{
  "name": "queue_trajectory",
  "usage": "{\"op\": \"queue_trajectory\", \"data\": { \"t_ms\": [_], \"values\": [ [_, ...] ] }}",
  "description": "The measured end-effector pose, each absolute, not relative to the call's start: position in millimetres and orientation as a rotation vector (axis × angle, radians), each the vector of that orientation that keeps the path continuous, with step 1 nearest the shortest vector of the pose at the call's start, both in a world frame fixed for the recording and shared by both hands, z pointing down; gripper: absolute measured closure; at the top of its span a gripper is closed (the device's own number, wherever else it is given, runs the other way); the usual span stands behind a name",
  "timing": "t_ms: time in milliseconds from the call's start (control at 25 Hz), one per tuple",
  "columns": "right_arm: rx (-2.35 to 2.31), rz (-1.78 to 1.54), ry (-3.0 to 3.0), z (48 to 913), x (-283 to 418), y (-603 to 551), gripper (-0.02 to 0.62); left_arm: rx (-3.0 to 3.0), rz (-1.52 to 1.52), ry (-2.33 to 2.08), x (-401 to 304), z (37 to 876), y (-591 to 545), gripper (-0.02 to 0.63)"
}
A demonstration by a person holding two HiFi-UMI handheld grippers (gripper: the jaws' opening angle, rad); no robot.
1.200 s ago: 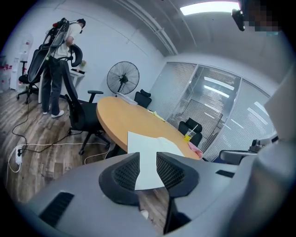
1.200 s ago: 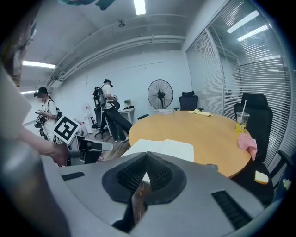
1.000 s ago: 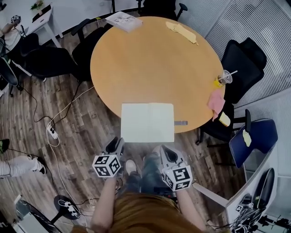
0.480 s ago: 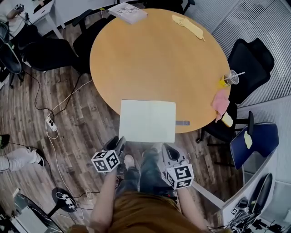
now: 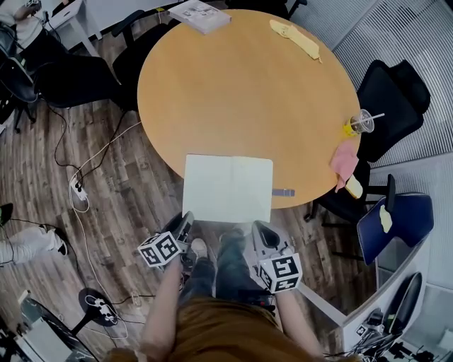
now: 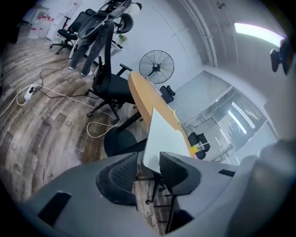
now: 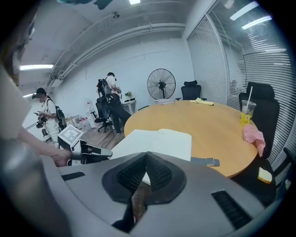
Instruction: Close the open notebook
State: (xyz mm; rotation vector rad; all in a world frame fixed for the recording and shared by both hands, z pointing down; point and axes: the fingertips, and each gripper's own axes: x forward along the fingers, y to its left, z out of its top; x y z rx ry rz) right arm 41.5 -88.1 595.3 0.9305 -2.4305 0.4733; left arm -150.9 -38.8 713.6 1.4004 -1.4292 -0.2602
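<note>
The open notebook [image 5: 228, 187] lies flat with its white pages up on the near edge of the round wooden table [image 5: 248, 92] and hangs a little over the rim. My left gripper [image 5: 182, 225] is below the notebook's near left corner, apart from it, with its jaws open and empty. In the left gripper view the notebook [image 6: 162, 134] shows beyond the left gripper [image 6: 148, 159]. My right gripper [image 5: 260, 230] hovers short of the near right corner with its jaws shut. In the right gripper view, the right gripper [image 7: 146, 155] points at the notebook [image 7: 159, 138].
A grey strap with a buckle [image 5: 283, 191] lies right of the notebook. A cup with a straw [image 5: 350, 123], a pink cloth [image 5: 338, 157], a yellow cloth [image 5: 294, 35] and a booklet [image 5: 199, 14] sit near the table's rim. Black chairs [image 5: 386, 92] ring it; cables [image 5: 78, 191] cross the floor.
My left gripper has sunk a little and rolled, its marker cube now tilted. The right gripper has barely shifted. The notebook still lies open.
</note>
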Motion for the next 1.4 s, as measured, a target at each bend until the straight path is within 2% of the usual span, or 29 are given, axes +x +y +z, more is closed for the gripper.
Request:
{"op": "queue_trajectory", "data": {
  "t_ms": [400, 640, 1400],
  "values": [
    [0.935, 0.474, -2.425, 596, 45, -91, 0.583, 1.276, -0.492, -1.322, -148, 721, -36, 0.419],
    [0.942, 0.47, -2.426, 596, 45, -91, 0.583, 1.286, -0.539, -1.284, -145, 716, -39, 0.497],
    [1.098, 0.421, -2.458, 559, 56, -96, 0.583, 1.383, -0.548, -1.327, -158, 674, -48, 0.548]
  ]
}}
